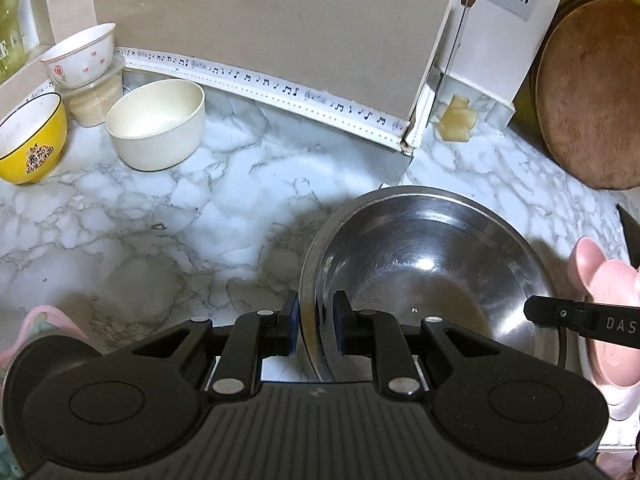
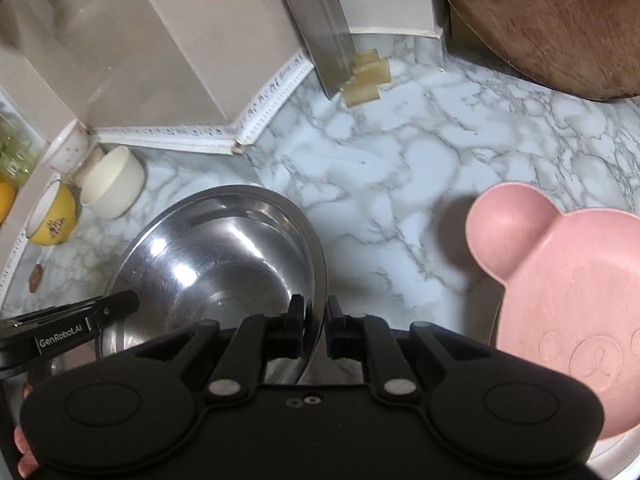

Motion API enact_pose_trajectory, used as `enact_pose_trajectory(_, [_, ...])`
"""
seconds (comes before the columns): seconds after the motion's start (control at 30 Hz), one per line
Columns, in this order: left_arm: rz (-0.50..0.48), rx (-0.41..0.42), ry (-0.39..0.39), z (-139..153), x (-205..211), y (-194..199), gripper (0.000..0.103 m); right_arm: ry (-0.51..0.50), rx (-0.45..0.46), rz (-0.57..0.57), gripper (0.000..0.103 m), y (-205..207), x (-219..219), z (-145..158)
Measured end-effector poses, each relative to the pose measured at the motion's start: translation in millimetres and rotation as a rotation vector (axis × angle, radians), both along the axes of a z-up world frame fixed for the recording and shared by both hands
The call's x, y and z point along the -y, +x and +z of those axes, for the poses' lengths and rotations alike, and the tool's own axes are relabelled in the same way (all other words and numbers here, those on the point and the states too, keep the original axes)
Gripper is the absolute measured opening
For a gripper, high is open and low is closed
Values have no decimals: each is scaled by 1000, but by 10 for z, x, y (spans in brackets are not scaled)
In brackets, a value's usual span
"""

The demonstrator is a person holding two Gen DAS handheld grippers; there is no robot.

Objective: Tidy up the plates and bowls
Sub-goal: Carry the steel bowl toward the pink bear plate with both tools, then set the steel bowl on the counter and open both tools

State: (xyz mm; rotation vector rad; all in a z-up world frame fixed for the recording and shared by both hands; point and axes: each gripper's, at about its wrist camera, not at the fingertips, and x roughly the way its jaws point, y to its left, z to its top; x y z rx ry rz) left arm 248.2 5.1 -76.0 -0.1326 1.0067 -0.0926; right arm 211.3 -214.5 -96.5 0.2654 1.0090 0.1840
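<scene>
A large steel bowl (image 1: 432, 276) sits on the marble counter (image 1: 180, 220). My left gripper (image 1: 316, 320) straddles its left rim, one finger outside and one inside, with small gaps to the rim. My right gripper (image 2: 314, 328) straddles the bowl's right rim (image 2: 320, 280) the same way; its finger shows in the left wrist view (image 1: 580, 318). A pink bear-shaped plate (image 2: 568, 312) lies right of the steel bowl. A cream bowl (image 1: 158, 130), a yellow bowl (image 1: 32, 140) and a white flowered bowl (image 1: 78, 56) stand at the far left.
The flowered bowl rests on a plastic tub (image 1: 96, 102). A beige box (image 1: 272, 40) with music-note trim stands at the back. A round wooden board (image 1: 592, 92) leans at the right. A cleaver blade (image 2: 324, 24) and yellowish chunks (image 2: 366, 76) are near the back wall.
</scene>
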Motion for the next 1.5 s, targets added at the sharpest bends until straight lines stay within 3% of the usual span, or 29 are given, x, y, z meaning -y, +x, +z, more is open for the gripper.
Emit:
enact_pose_trajectory(0.47, [18,-17,10,-198,43,68,17,-13,8,25,11,80,26,-172])
enact_pose_trajectory(0.67, [17,-33,-8,-212,30,79,17,-24,1,35,22,95,13,-184])
enact_pose_trajectory(1.2, [-2,16,21,28,-7,-116,17,-95,64,80,35,-97,-75,181])
enact_pose_trajectory(1.5, [-17,55,-23,309,-129,-362,17,-80,112,155,44,-313,-252,446])
